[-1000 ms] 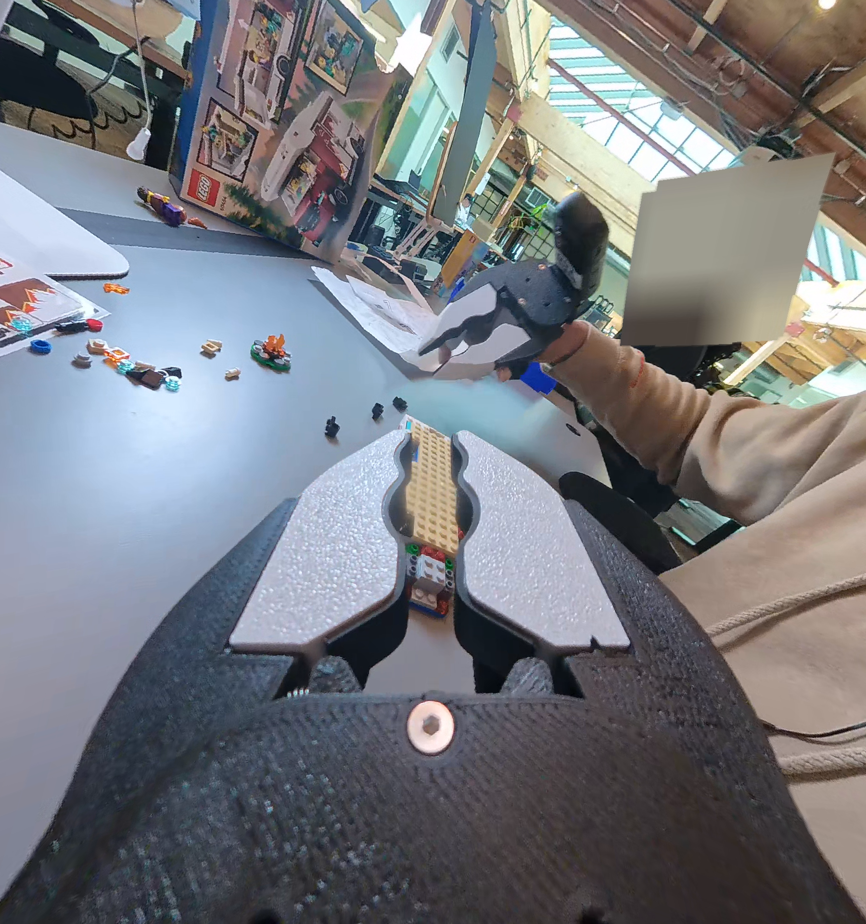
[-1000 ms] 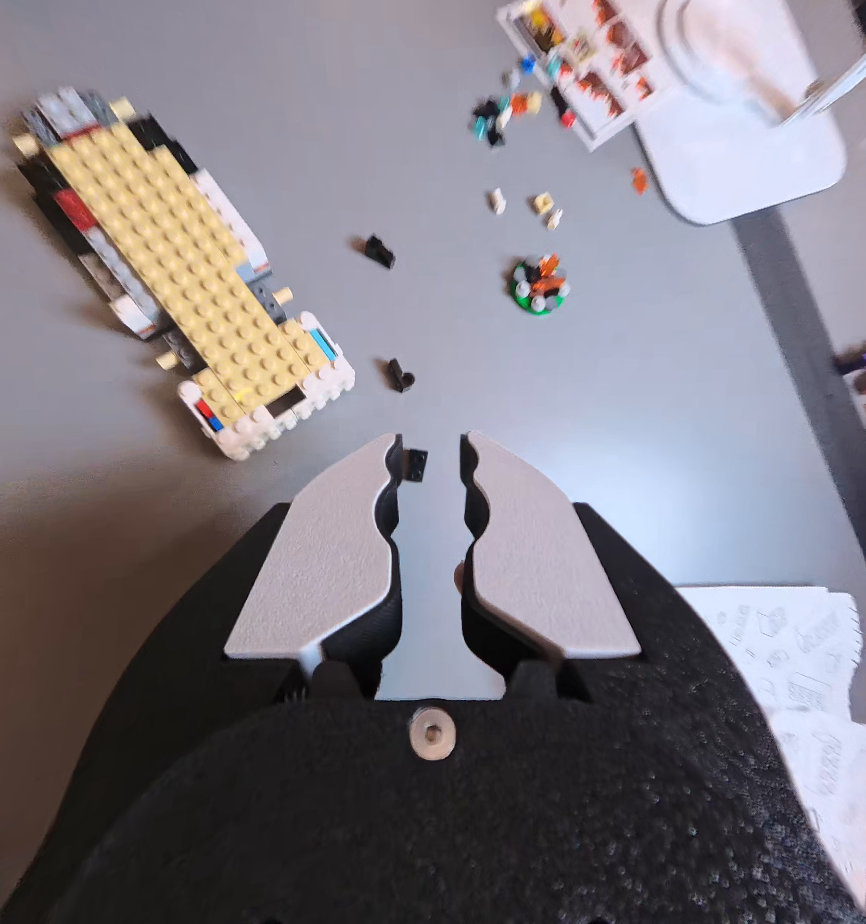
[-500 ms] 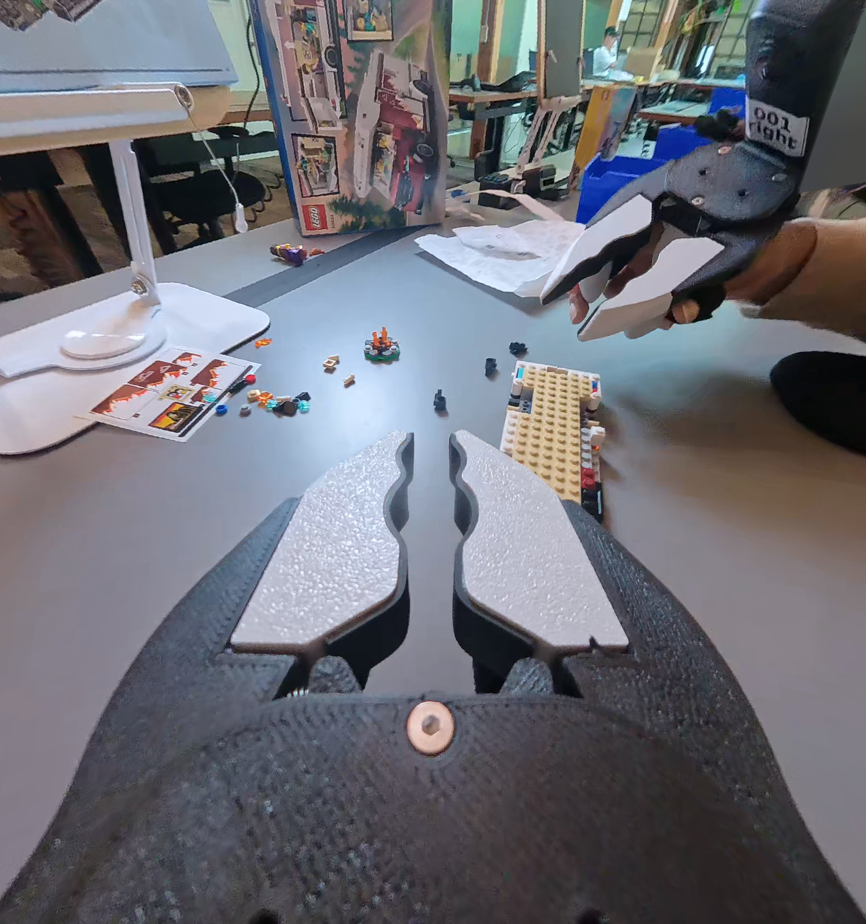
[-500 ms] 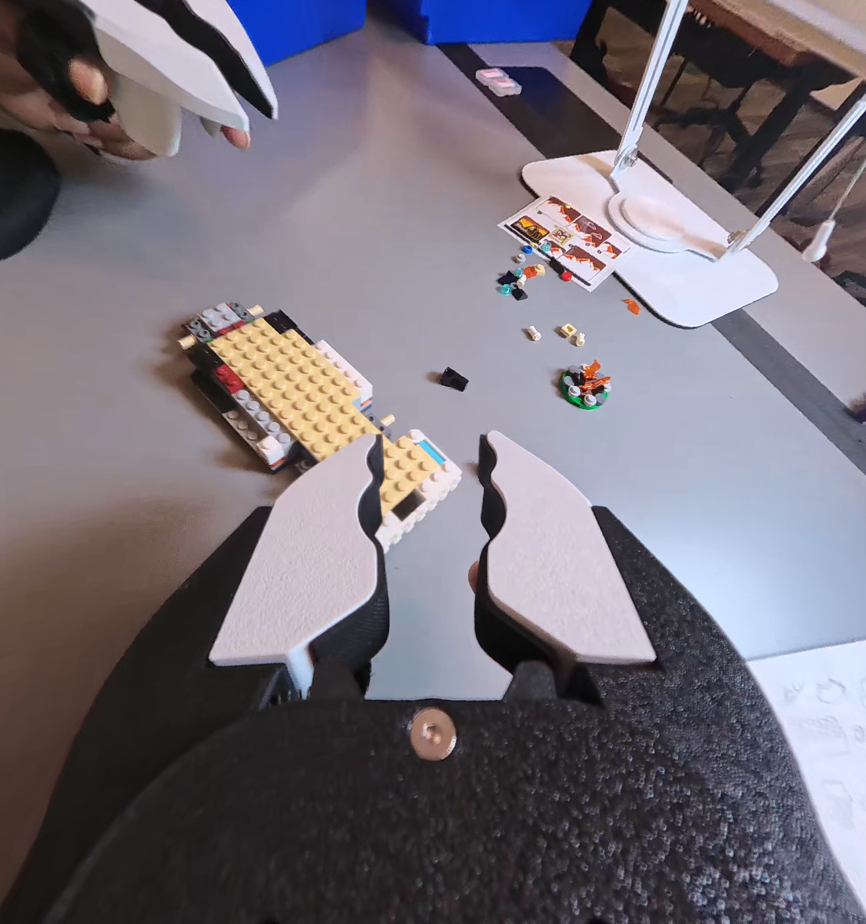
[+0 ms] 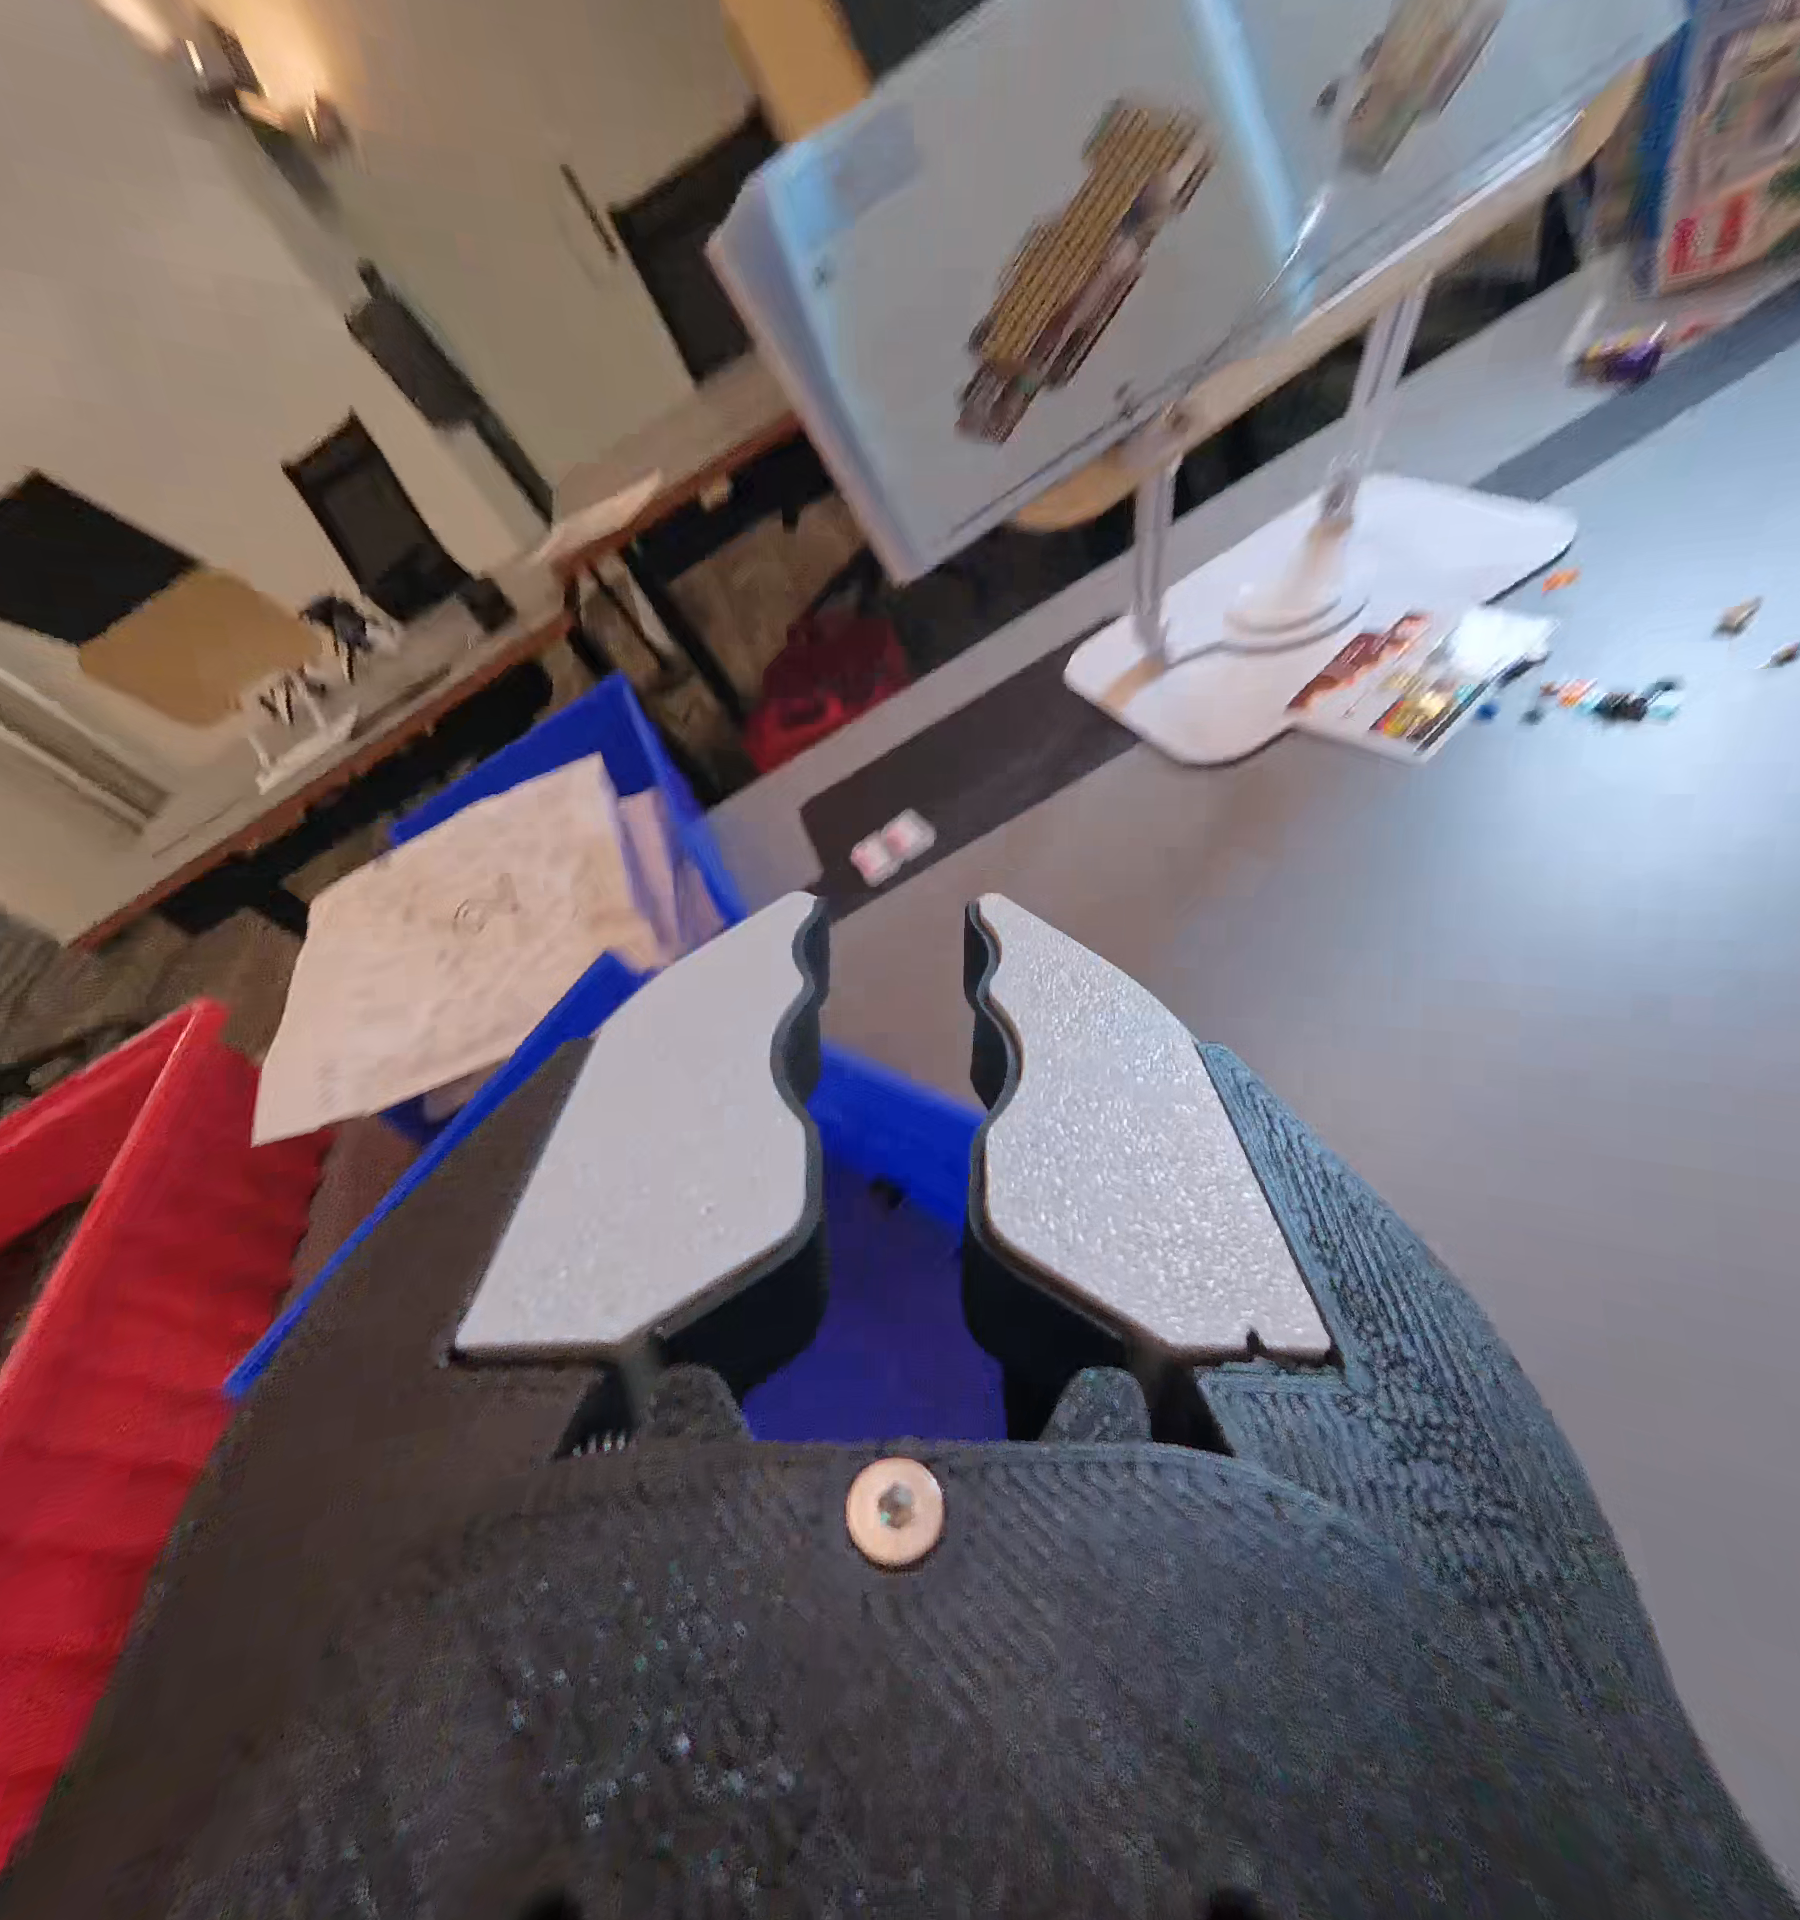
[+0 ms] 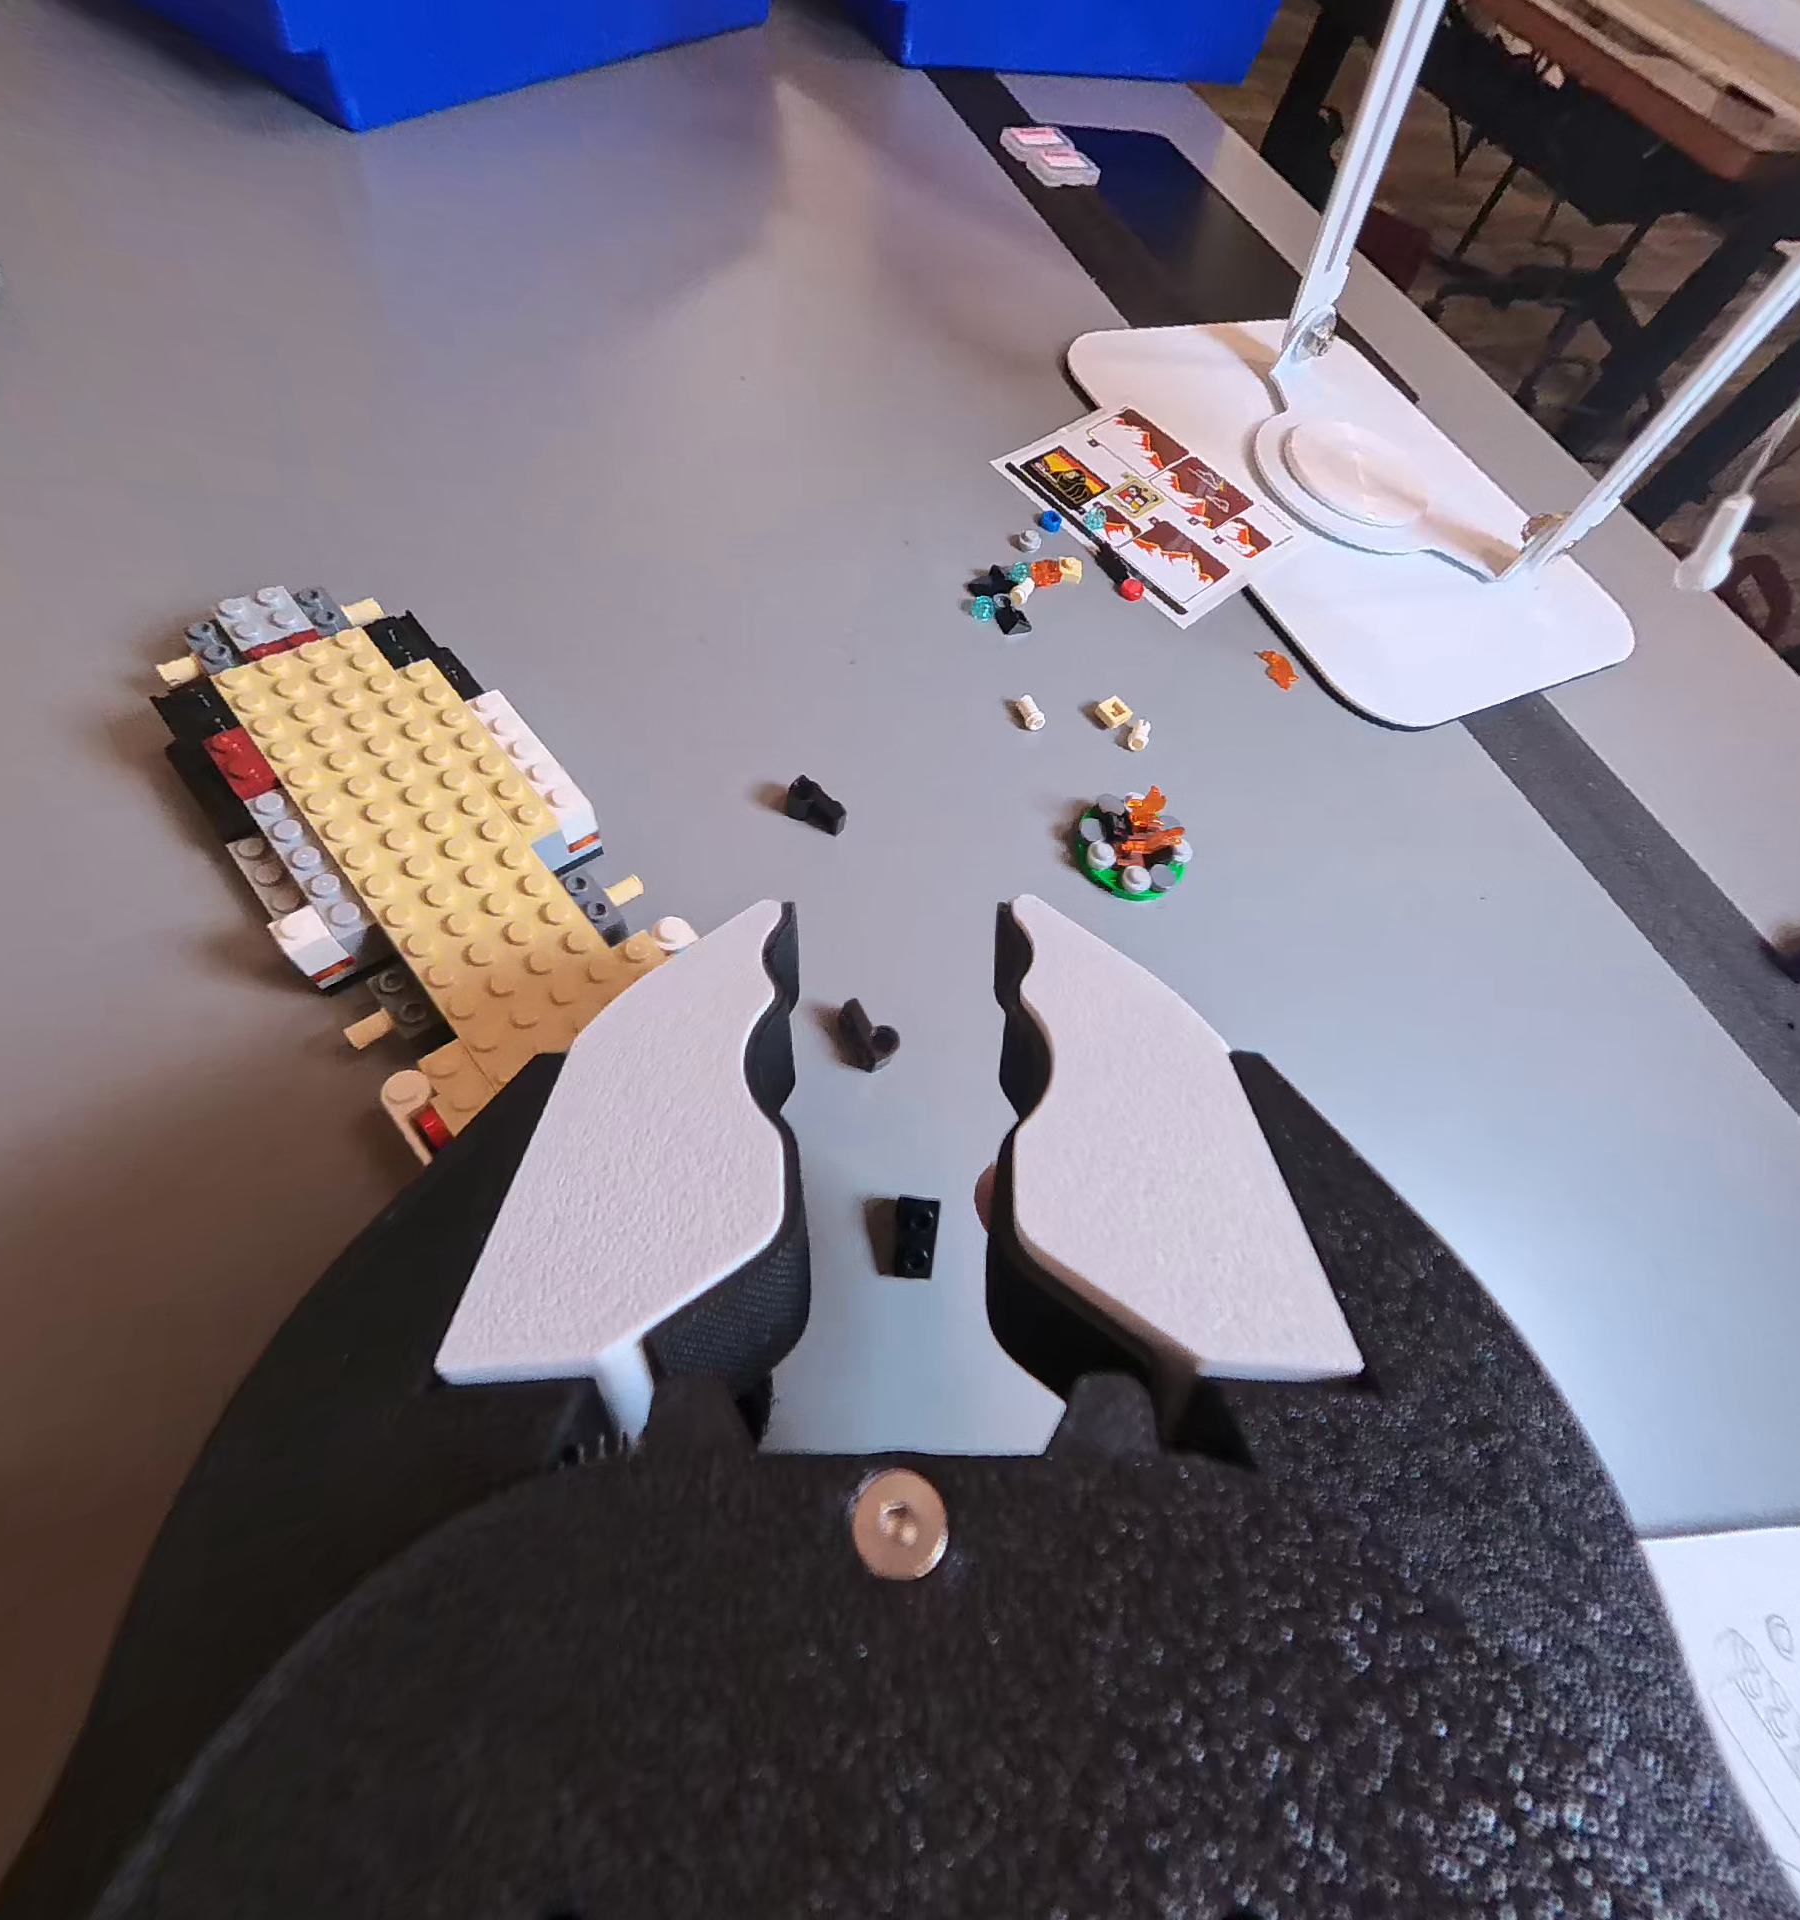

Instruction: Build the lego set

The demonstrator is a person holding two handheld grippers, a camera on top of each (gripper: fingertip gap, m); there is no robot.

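My right gripper point(image 6: 896, 914) is open and empty, hovering low over the grey table point(image 6: 563, 416). Two small black pieces lie on the table below the gap between its fingers: a clip piece point(image 6: 868, 1036) and a flat two-stud plate point(image 6: 911, 1236). Neither pad touches them. A long tan-topped brick build point(image 6: 397, 821) lies flat just left of my left finger. A third black piece point(image 6: 813, 805) lies ahead. My left gripper point(image 5: 896, 914) is open and empty, pointing past the table's edge over a blue bin point(image 5: 875, 1132). That view is blurred.
A green round campfire model point(image 6: 1135, 847), several tiny loose pieces point(image 6: 1031, 582), a sticker sheet point(image 6: 1145, 509) and a white stand base point(image 6: 1395, 582) lie ahead to the right. In the left wrist view a red bin point(image 5: 75, 1247), a paper sheet point(image 5: 460, 945) and the booklet holder point(image 5: 1083, 229) show. The gap from one gripper's tips to the other's is roughly 45 cm.
My left gripper swung left, away from the brick build toward the bins, and its jaws widened. My right gripper opened wider and drew back, so two black pieces now show between its fingers.
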